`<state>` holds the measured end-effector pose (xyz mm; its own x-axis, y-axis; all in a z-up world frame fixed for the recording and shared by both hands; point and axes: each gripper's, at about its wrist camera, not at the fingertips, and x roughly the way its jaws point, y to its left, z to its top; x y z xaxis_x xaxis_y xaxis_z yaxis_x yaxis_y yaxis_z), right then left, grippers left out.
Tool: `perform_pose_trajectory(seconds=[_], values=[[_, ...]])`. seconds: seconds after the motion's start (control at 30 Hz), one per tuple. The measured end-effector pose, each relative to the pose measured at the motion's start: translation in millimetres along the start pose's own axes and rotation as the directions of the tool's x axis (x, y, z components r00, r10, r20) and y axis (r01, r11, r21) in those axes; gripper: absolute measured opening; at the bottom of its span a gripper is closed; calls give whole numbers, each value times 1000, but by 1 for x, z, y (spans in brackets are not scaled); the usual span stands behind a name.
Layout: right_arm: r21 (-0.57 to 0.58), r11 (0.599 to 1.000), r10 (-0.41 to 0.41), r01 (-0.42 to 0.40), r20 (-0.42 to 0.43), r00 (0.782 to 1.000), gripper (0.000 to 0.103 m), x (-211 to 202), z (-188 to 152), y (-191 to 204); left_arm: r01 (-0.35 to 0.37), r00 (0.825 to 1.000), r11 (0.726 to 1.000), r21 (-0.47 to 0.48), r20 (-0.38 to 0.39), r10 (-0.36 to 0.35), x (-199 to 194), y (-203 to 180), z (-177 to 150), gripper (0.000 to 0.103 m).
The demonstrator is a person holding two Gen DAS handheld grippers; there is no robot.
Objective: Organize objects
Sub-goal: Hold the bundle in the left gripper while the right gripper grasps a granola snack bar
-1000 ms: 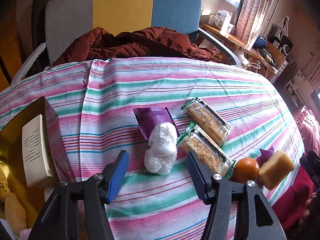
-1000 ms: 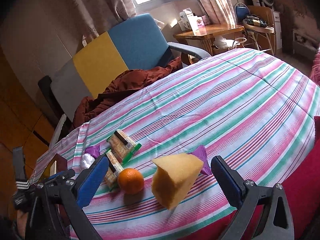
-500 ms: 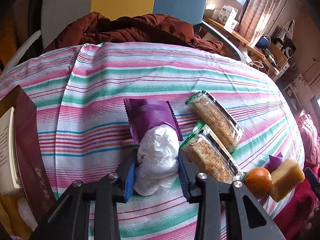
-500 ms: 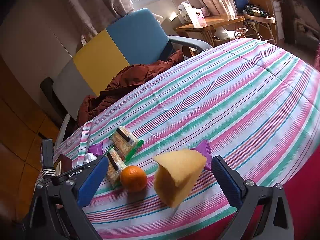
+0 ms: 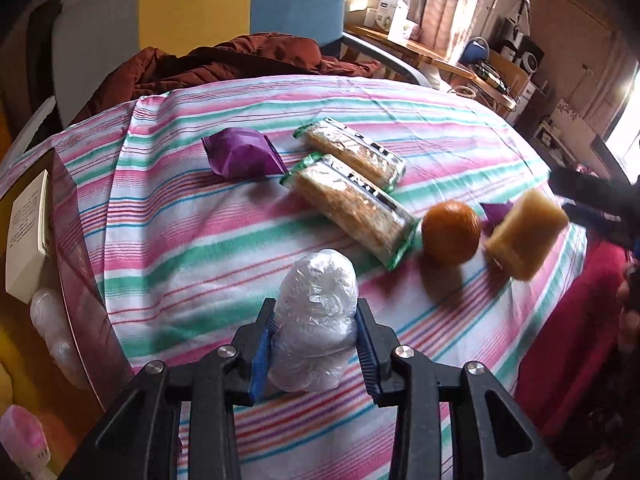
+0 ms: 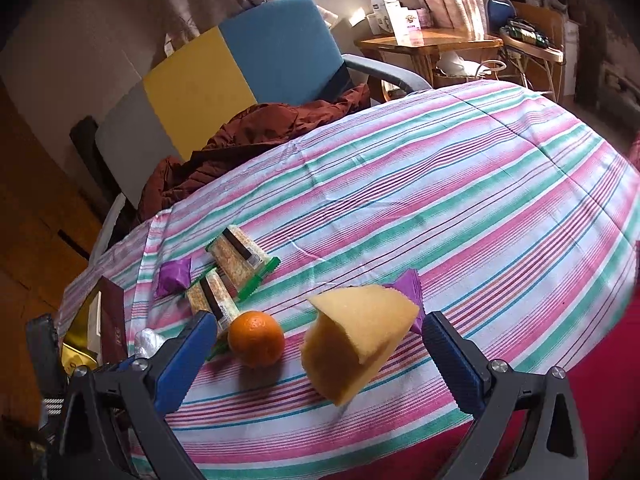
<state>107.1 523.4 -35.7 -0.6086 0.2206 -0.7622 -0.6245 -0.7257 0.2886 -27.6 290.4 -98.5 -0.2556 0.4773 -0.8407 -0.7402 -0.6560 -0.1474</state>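
My left gripper [image 5: 315, 312] is shut on a white plastic-wrapped bundle [image 5: 318, 280], both blue pads pressing its sides, near the front of the striped tablecloth [image 5: 180, 240]. Behind it lie a purple packet [image 5: 242, 156] and two cracker packs [image 5: 352, 152] [image 5: 352, 204] side by side. To the right are an orange [image 5: 450, 232] and a yellow sponge [image 5: 524, 234]. In the right wrist view my right gripper [image 6: 316, 324] stands open around the sponge [image 6: 356, 344] without touching it, and the orange [image 6: 256, 338] sits by its left finger. A small purple packet [image 6: 410, 286] lies behind the sponge.
A dark red box [image 5: 76, 248] holding a white booklet and other wrapped things stands at the table's left edge. A chair with a brown jacket [image 5: 240, 60] is behind the table. A wooden side table [image 6: 428, 42] stands at the back right.
The left gripper closed on the white bundle and drew it back from the purple packet toward the table's near edge. The right gripper stayed open around the sponge.
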Motion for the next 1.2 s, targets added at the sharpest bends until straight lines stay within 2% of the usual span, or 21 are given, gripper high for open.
perform_pose_trajectory(seconds=[0.13, 0.3, 0.5, 0.53, 0.73, 0.9, 0.97, 1.1, 1.2], values=[[-101, 994, 37, -42, -48, 998, 103, 12, 7, 30, 3, 1000, 999, 47, 24, -4, 0, -6, -14, 37], [-263, 955, 103, -134, -125, 987, 102, 39, 21, 83, 15, 999, 999, 47, 46, -17, 2, -2, -17, 37], [-375, 907, 96, -189, -255, 962, 80, 97, 27, 127, -23, 997, 996, 85, 82, 16, 5, -7, -20, 37], [-385, 903, 89, -191, -266, 960, 76, 105, 27, 131, -22, 996, 996, 83, 84, 15, 5, -6, -20, 37], [-411, 890, 68, -200, -314, 947, 76, 147, 20, 132, -4, 994, 998, 70, 108, -3, 7, -3, -19, 37], [-525, 838, -20, -151, -306, 952, 69, 163, 3, 138, -8, 991, 998, 61, 134, 0, 9, -3, -19, 37], [-517, 841, -15, -157, -313, 950, 67, 163, 5, 137, -10, 991, 998, 60, 133, 1, 10, -4, -18, 38], [-507, 844, -2, -175, -329, 944, 69, 165, 7, 134, -13, 992, 998, 61, 128, 6, 9, -6, -19, 38], [-511, 840, 2, -181, -331, 944, 79, 166, 4, 137, -11, 992, 998, 57, 123, 4, 10, -5, -19, 38]])
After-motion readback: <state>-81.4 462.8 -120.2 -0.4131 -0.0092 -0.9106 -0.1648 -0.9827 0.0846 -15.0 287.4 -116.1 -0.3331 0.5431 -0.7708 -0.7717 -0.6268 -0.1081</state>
